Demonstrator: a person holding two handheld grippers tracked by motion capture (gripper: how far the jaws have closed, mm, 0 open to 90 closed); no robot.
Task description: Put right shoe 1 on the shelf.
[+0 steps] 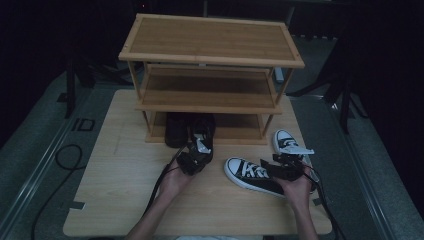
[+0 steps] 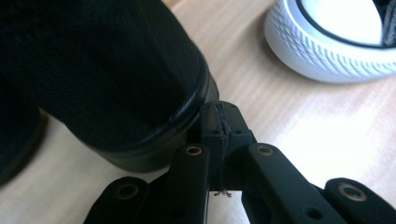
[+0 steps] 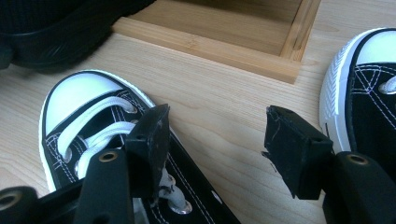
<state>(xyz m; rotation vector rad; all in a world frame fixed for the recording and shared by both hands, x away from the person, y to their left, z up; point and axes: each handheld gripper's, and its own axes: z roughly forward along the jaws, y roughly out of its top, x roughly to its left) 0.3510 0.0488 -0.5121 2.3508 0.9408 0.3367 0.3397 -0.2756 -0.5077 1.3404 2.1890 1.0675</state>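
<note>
Shoe rack (image 1: 210,55) stands beyond both grippers. Black shoe (image 2: 102,79) sits just left of your left gripper (image 2: 219,123), jaws pressed together, empty. Sneaker (image 3: 93,126) lies under your right gripper (image 3: 215,144), jaws apart: likely mid-pickup, so lower and close next.
</note>
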